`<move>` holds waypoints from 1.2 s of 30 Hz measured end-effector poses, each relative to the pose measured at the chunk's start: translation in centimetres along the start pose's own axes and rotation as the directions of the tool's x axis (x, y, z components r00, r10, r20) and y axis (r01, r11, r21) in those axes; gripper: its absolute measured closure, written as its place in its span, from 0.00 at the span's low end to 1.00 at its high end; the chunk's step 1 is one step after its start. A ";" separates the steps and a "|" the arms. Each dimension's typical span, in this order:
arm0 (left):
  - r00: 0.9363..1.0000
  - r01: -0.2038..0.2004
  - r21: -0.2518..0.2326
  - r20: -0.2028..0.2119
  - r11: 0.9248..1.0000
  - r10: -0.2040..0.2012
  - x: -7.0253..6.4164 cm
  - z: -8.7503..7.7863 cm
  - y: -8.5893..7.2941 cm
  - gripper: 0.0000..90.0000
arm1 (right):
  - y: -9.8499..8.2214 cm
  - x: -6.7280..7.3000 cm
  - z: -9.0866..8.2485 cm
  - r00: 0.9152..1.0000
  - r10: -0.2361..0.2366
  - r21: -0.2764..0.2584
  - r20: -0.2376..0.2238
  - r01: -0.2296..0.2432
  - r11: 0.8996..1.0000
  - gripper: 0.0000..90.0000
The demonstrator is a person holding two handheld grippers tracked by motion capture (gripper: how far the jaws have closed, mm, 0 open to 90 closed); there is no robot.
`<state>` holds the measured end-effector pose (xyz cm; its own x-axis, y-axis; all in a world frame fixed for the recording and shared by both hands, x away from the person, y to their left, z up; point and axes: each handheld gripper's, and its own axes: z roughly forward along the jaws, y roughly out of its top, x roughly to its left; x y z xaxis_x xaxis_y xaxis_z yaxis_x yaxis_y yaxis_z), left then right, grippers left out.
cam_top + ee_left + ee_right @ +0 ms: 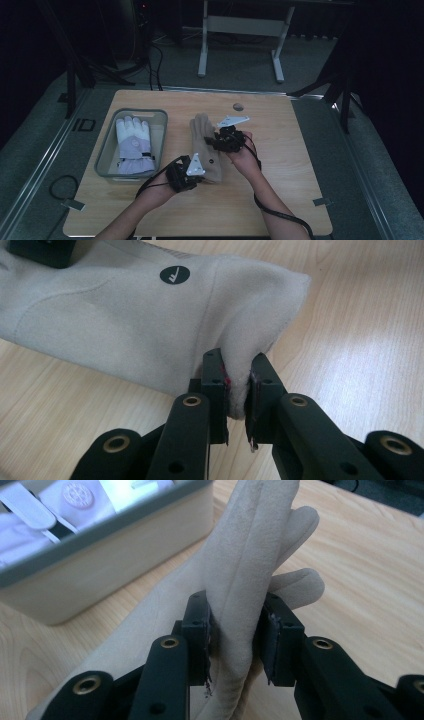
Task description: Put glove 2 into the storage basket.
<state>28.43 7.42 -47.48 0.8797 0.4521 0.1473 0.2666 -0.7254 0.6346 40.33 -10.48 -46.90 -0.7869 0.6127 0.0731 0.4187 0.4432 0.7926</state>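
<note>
From the high view, a beige glove (204, 145) lies lengthwise on the wooden tabletop (280, 200) just beside a grey bin (107, 150) holding a white glove (133, 145), with the left gripper (189, 172) at its cuff end and the right gripper (223, 140) at its finger side. In the left gripper view, the fingers (215, 390) are clenched on a fold of the cuff edge, and a round black tag (174, 274) bears a white mark, not legible. In the right gripper view, the fingers (197, 625) grasp the glove's fingers, the bin close behind.
</note>
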 end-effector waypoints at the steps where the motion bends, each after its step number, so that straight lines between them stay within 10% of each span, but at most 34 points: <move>1: 1.000 0.003 0.003 -0.016 1.000 -0.003 0.5 -0.8 -0.2 0.90 | 0.4 0.2 0.1 1.000 -0.004 -0.003 -0.004 0.004 1.000 0.75; 20: 0.994 0.040 0.031 -0.105 0.999 -0.037 3.2 -6.4 -3.2 0.90 | 6.2 4.1 3.7 0.997 -0.056 -0.043 -0.057 0.053 0.998 0.75; 36: 0.974 0.141 0.066 -0.188 0.988 -0.127 5.5 -10.8 -8.4 0.90 | 10.8 9.3 10.1 0.983 -0.129 -0.021 -0.128 0.127 0.992 0.75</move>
<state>26.78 21.65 -43.78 0.7487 0.6301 0.2059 0.4137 -0.6868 0.5976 42.14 6.63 -43.80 -0.8857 0.4620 0.0469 0.3054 0.5035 0.8083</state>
